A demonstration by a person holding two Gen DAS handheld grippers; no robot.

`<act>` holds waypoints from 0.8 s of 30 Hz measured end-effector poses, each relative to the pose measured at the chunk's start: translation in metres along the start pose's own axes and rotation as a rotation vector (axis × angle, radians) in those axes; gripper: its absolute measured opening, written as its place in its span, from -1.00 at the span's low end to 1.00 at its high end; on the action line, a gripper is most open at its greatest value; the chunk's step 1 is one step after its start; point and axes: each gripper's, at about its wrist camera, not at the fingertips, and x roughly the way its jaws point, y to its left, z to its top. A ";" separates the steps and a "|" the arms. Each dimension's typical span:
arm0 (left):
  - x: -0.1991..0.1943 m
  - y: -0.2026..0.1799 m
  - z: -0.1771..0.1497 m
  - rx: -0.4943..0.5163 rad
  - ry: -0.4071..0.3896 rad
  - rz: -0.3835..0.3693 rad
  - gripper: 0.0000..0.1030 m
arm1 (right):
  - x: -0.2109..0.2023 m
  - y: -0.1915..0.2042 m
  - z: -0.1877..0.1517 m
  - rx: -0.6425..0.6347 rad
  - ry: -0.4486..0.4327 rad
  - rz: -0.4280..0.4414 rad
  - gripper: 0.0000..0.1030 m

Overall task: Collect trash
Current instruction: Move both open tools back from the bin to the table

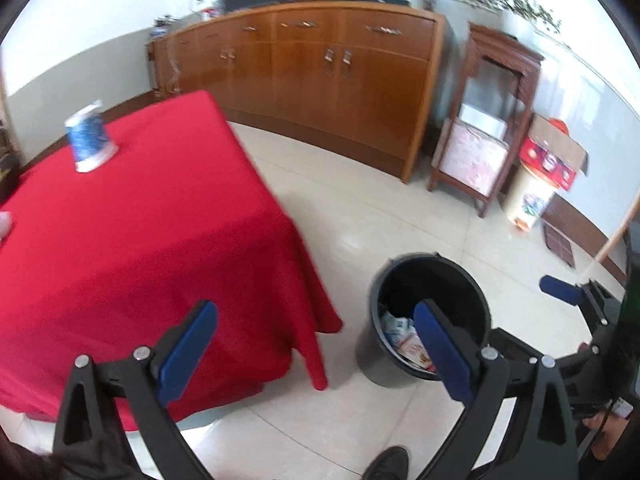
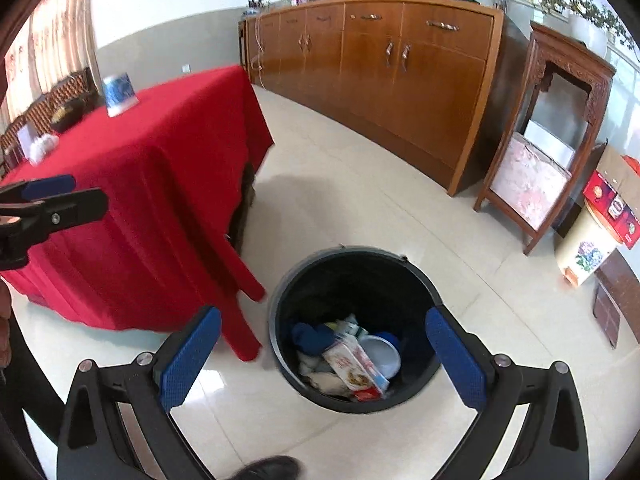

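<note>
Trash (image 2: pixel 352 364) is lying in the bottom of the black bucket (image 2: pixel 416 280), which is standing on the tiled floor (image 2: pixel 360 200) just off the near corner of the table: a carton, a pale round lid, something blue, some crumpled bits. The right gripper (image 2: pixel 320 360) is hovering above the bucket's mouth, jaws spread wide, holding nothing. The left gripper (image 1: pixel 316 354) is also gaping wide and empty, hanging between the table's draped corner and the bucket.

Judging by this, a drop-off step is finishing and another pick-up is due. The likeliest candidate is the blue-and-white paper cup (image 1: pixel 90 140) sitting upside down near the far edge of the table. Reaching it calls for swinging a gripper up and across the red tablecloth (image 1: pixel 140 240), then closing on the cup's wall gently; it looks light and easy to crush.

More small items are sitting at the table's left edge, too blurred to identify. A long wooden sideboard (image 1: pixel 320 72) is running along the far wall, a carved stand (image 1: pixel 492 120) beside it.
</note>
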 end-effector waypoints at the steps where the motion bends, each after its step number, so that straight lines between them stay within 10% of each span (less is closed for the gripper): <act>1: -0.003 0.005 0.001 -0.006 -0.007 0.011 0.93 | -0.002 0.008 0.006 -0.006 -0.009 0.011 1.00; 24: -0.067 0.145 -0.021 -0.267 -0.129 0.174 0.94 | -0.018 0.143 0.093 -0.121 -0.124 0.199 1.00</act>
